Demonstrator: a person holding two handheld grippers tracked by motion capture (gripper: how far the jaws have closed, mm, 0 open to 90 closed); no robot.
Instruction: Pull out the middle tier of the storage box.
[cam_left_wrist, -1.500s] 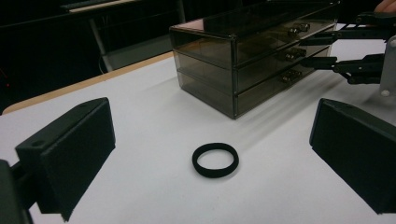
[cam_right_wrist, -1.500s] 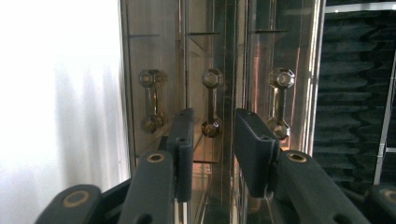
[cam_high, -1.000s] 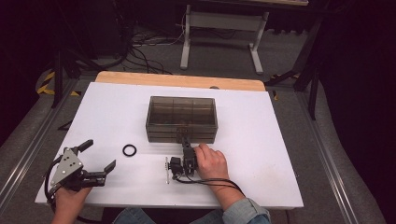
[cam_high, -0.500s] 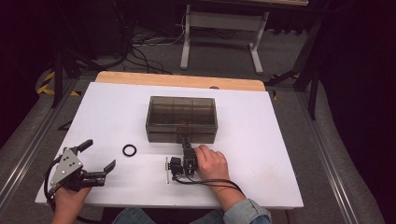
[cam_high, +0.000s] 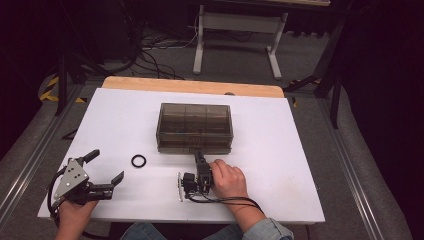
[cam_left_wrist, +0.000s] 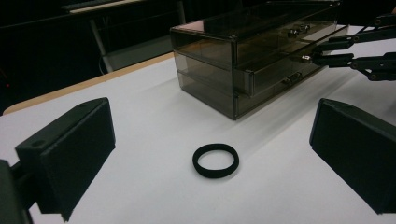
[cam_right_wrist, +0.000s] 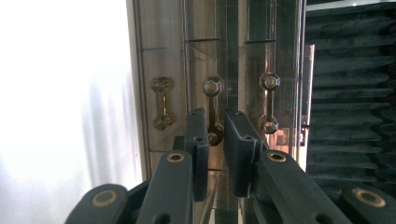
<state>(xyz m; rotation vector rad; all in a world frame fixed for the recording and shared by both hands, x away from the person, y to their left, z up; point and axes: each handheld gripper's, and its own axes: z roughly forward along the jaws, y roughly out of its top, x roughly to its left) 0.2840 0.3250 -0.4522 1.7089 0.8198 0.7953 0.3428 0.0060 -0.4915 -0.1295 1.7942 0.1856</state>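
Drawer handle (cam_right_wrist: 214, 112): you are gripping the middle one of three metal handles on the front of the smoky plastic drawer box (cam_high: 194, 126); its far end is sitting between your right jaws.
Right gripper (cam_right_wrist: 215, 135): you are holding it turned on its side, jaws closed down to a narrow gap on that handle, pads seeming to press on it.
Handle axis: the bar is running along the drawer front, so you are pinching it across its thin width.
Direction: the box is lying straight ahead of your right gripper (cam_high: 199, 161), touching at the handle; any pull looks set to come back toward you, square to the front.
Left gripper (cam_high: 106, 170): you are resting it wide open and empty at the near left corner of the table (cam_high: 280, 150).
Black ring (cam_left_wrist: 215, 159): it is lying flat just ahead of your left jaws, apart from the box.
Nearer hand: your right.
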